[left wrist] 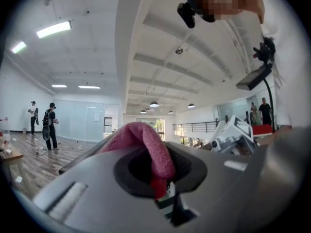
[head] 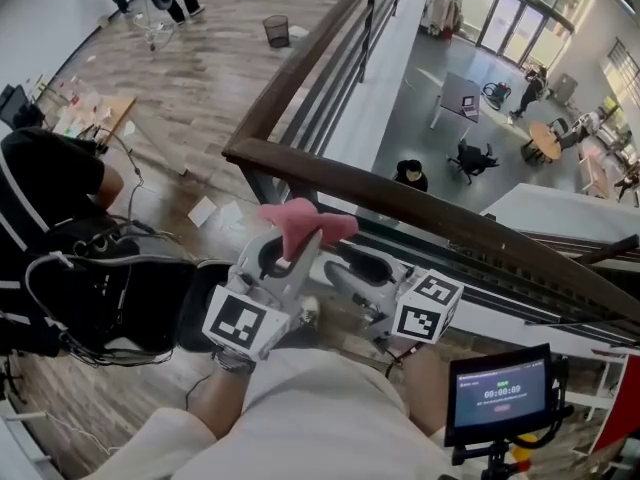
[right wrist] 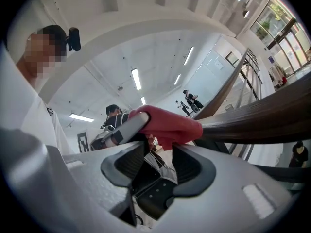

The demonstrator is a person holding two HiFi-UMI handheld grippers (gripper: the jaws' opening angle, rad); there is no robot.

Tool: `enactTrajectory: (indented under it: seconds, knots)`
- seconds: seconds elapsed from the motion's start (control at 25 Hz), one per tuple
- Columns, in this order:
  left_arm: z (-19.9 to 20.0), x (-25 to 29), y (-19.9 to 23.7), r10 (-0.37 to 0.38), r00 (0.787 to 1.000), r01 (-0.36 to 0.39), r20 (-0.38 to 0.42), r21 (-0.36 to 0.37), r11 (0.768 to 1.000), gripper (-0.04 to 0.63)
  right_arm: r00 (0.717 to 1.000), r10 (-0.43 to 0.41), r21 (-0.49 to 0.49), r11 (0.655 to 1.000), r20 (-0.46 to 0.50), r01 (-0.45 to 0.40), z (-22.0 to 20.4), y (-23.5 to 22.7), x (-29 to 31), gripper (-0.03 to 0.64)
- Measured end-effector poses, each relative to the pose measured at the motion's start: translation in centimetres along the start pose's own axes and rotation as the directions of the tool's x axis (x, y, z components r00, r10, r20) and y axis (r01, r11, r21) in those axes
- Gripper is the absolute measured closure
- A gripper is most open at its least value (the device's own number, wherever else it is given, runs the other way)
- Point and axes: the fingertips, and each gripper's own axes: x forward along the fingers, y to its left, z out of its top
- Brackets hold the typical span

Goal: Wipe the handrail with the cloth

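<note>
Checking grip state: the cloth (head: 303,220) is clamped in the left tongs (left wrist: 158,176). The jaws are narrowed onto a fold of it, and a pink loop bulges out past the tips. That free loop is judged to be the working face, so fabric rather than metal gets presented to the wood. The right tongs (right wrist: 163,168) are spread wide with nothing between the pads. In the right gripper view the cloth and the left tips are seen just beyond them, toward 12 o'clock. The wide setting is read as keeping that side clear while the wipe is done one-handed.

The handrail (head: 430,206) is seen as a dark wooden bar running from 10 o'clock to 4 o'clock across the head view. A second length branches off from its corner toward 12 o'clock. The cloth is sited near centre, just beside the near edge of the rail and close to that corner. Contact is not confirmed from any view. Both tongs are kept roughly level, which suits a sideways sweep along the bar. Wiping is judged not yet properly under way.

Containers: one dark mesh bin (head: 276,30) is seen on the wooden floor at 12 o'clock, well apart from the rail. Its contents cannot be made out.
</note>
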Motion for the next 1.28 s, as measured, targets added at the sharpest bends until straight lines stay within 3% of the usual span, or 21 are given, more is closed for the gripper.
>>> enactTrajectory:
  seconds: [0.2, 0.36, 0.52, 0.76, 1.0, 1.28]
  knots:
    - [0.0, 1.1, 5.1, -0.016, 1.0, 0.017, 0.012, -0.045, 0.999, 0.557, 0.996, -0.024, 0.073, 0.997, 0.085, 0.018, 3.3, -3.3, 3.9, 0.434]
    - [0.2, 1.4, 5.9, -0.048, 0.998, 0.049, 0.035, -0.01, 0.999, 0.558, 0.992, 0.018, 0.144, 0.989, 0.123, -0.035, 3.9, -3.7, 3.3, 0.434]
    - [0.5, 2.0, 5.6, -0.12, 0.99, 0.124, 0.071, -0.048, 0.991, 0.557, 0.992, 0.062, 0.143, 0.987, 0.112, -0.078, 3.2, -3.2, 3.4, 0.433]
    - [0.4, 3.5, 5.0, -0.223, 0.972, 0.227, 0.076, -0.054, 0.972, 0.557, 0.989, 0.002, 0.087, 0.996, 0.147, -0.015, 5.2, -4.5, 3.2, 0.433]
    - [-0.7, 4.9, 4.5, -0.324, 0.945, 0.326, 0.042, -0.06, 0.943, 0.557, 0.979, -0.103, 0.018, 0.995, 0.173, 0.102, 7.2, -5.4, 1.9, 0.431]
    - [-1.8, 5.8, 3.7, -0.38, 0.924, 0.376, -0.034, -0.101, 0.921, 0.557, 0.968, -0.168, 0.008, 0.985, 0.187, 0.17, 7.6, -4.9, 0.4, 0.431]
